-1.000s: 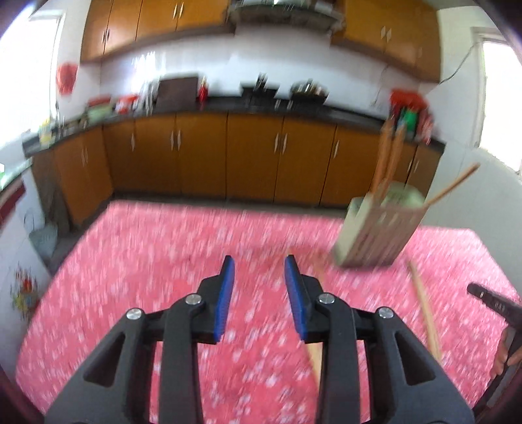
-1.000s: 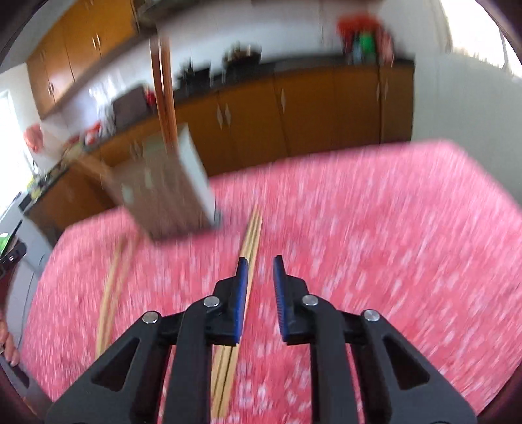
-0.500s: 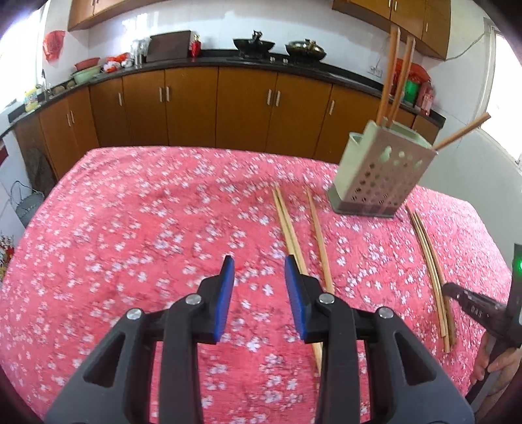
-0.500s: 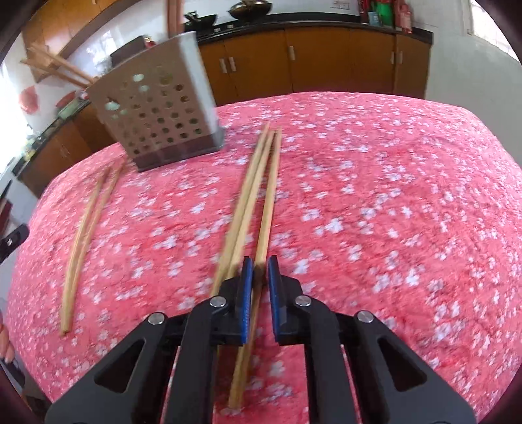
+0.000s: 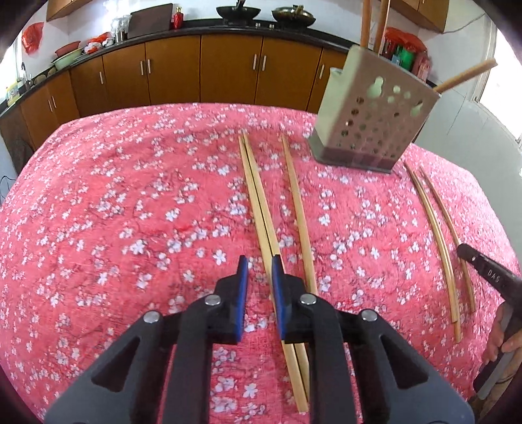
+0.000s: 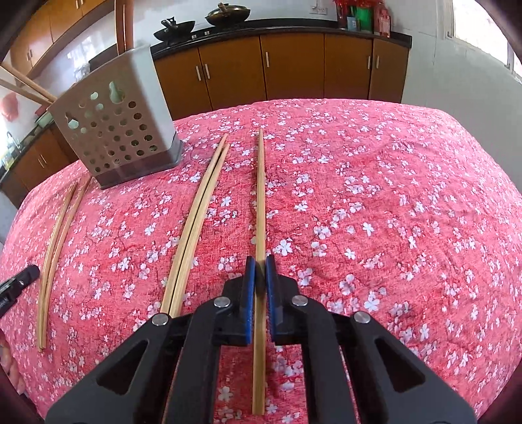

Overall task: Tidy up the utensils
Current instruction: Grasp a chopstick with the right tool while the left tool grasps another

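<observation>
A beige perforated utensil holder stands on the red flowered tablecloth with a few chopsticks upright in it. A pair of bamboo chopsticks and a single one lie left of it. My left gripper hangs low over them with its jaws closing. Nothing shows between the pads, and the pair runs under the right finger. My right gripper is shut on a single chopstick that lies on the cloth, with another pair to its left.
Brown cabinets and a dark counter with woks run along the back wall. A hand holds the right gripper's black finger at the right edge. The left gripper's finger shows at the left. The table drops off near both views' edges.
Both grippers have come down close to the cloth. The left jaws have narrowed beside the pair. The right jaws have closed on the single chopstick.
</observation>
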A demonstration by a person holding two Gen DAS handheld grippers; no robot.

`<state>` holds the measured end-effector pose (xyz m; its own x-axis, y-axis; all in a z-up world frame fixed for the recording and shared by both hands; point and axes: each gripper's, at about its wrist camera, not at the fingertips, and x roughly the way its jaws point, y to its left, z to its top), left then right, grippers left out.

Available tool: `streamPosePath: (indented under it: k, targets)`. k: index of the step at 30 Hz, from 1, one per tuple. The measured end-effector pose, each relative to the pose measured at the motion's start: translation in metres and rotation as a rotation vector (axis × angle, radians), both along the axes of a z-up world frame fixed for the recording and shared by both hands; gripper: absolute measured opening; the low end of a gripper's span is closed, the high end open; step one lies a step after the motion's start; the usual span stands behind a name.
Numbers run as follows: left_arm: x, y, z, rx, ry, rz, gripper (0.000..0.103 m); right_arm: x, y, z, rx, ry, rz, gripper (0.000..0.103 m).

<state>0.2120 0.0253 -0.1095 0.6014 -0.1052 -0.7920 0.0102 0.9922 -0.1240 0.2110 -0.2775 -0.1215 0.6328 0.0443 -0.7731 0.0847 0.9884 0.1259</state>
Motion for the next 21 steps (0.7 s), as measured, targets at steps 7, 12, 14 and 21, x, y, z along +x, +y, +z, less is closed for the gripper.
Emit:
streamPosePath:
  k: [7,12,14,21]
  targets:
    - [0.001,-0.009,-0.009,0.03,0.001,-0.019,0.015,-0.002,0.003,0.002,0.014,0.009,0.011,0.008]
    - [0.008,-0.006,-0.009,0.078,-0.011,-0.004,0.009,-0.006,0.01,0.003,-0.012,0.002,0.036,0.008]
    - [0.017,0.005,-0.009,0.089,-0.008,0.029,0.009,-0.003,0.008,0.002,-0.02,-0.003,0.035,0.008]
    - [0.032,0.043,-0.01,0.082,-0.024,0.1,0.011,0.008,-0.004,0.0,-0.037,-0.035,-0.021,0.008]
